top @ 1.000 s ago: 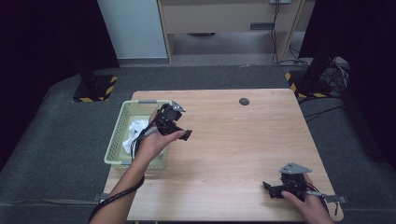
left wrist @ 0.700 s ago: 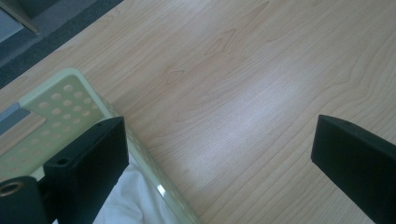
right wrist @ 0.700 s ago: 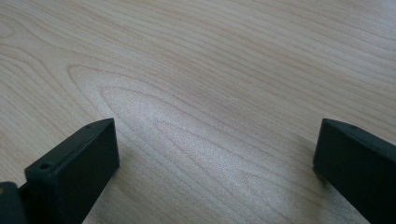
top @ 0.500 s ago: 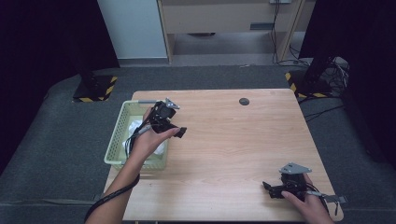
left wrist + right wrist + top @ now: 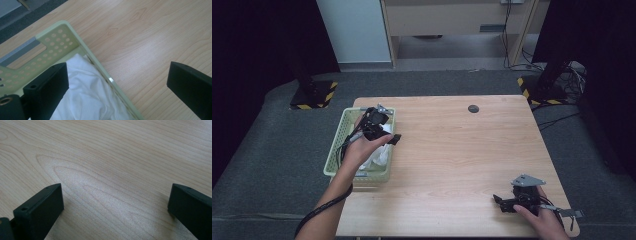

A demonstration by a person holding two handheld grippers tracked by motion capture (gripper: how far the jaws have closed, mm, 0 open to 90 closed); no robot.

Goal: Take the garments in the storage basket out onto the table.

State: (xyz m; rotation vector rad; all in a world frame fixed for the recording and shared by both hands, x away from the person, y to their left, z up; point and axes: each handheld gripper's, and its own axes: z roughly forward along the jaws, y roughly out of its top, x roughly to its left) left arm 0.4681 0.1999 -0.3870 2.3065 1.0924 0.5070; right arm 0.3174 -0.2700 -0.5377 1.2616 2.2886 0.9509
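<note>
Grey carpet surrounds a light wooden table [image 5: 452, 150] in a dim room, with a pale cabinet and cables behind it. From the high view, a pale green basket [image 5: 343, 134] sits at the table's left edge, holding crumpled white cloth [image 5: 379, 155]. The left gripper [image 5: 388, 136], held in the person's left hand [image 5: 362, 147], hangs over the basket's right rim, its tips reaching just past the rim toward the table's middle. A small dark round disc [image 5: 473, 108] lies near the far edge, well apart from everything. The right gripper [image 5: 502, 202] rests low at the near right corner, under the right hand [image 5: 539, 220], pointing left.

The left gripper view looks down on the basket's corner [image 5: 62, 37], with its perforated wall and a handle slot. The white cloth [image 5: 85, 95] lies inside, pressed up against the rim. One black jaw hangs over the cloth, the other over bare wood; they stand wide apart with nothing between them.

The right gripper view shows plain wood grain [image 5: 112, 170]. Its two black jaws are spread wide, close to the tabletop, gripping nothing.
</note>
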